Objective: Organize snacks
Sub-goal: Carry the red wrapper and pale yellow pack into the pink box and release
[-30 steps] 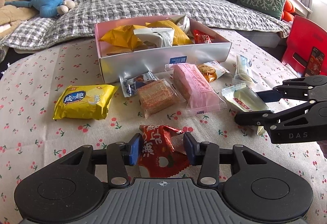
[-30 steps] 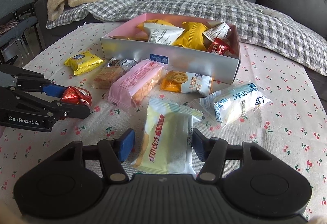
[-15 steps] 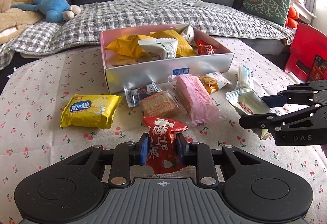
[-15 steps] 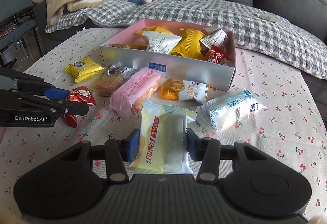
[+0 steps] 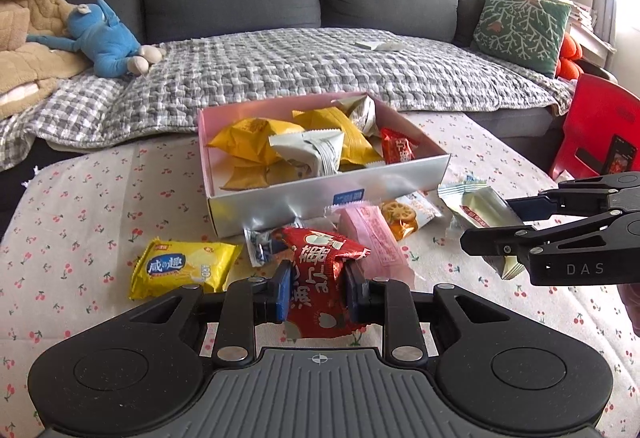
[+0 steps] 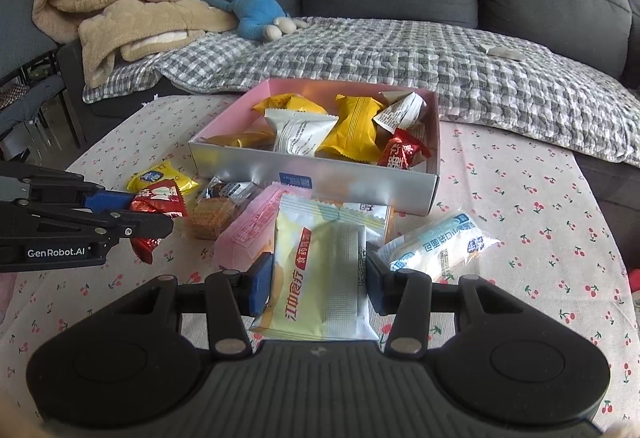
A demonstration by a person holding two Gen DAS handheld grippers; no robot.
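Left tool (image 5: 316,290) pinches the red packet (image 5: 320,278); right tool (image 6: 318,284) clamps the pale-yellow packet (image 6: 320,278) (both low in frame).

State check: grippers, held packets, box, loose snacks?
Left gripper: shut on red foil snack packet.
Right gripper: shut on pale yellow-green snack packet.
Pink-lined silver cardboard box: open, partly filled.
Yellow biscuit packet: on tablecloth.
Pink wafer packet: on tablecloth.
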